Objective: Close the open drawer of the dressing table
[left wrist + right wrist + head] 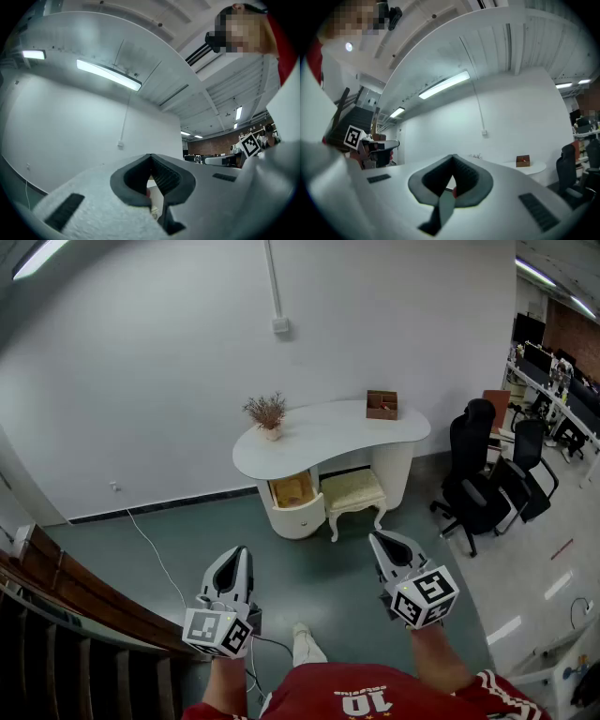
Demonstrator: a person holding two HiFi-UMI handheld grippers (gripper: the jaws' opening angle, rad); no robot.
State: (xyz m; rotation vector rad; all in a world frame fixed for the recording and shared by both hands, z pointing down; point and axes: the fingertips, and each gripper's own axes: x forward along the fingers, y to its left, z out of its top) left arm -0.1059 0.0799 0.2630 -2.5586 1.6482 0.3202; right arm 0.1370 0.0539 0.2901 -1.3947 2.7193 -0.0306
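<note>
You're holding both tongs well back from the dressing table (328,432), with green floor (309,568) in between. The left gripper (241,557) and right gripper (379,540) are both sitting closed, tips together, gripping nothing. The open drawer (292,490) is sticking out of the table's left pedestal, far ahead, lined up between the two grippers and just beside the stool (352,491).

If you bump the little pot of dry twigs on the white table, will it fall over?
Probably: the small pale pot of dried brown twigs looks top-heavy, its sprigs spreading wider than its base. It likely feels light. The twigs look thin, so probably brittle.
</note>
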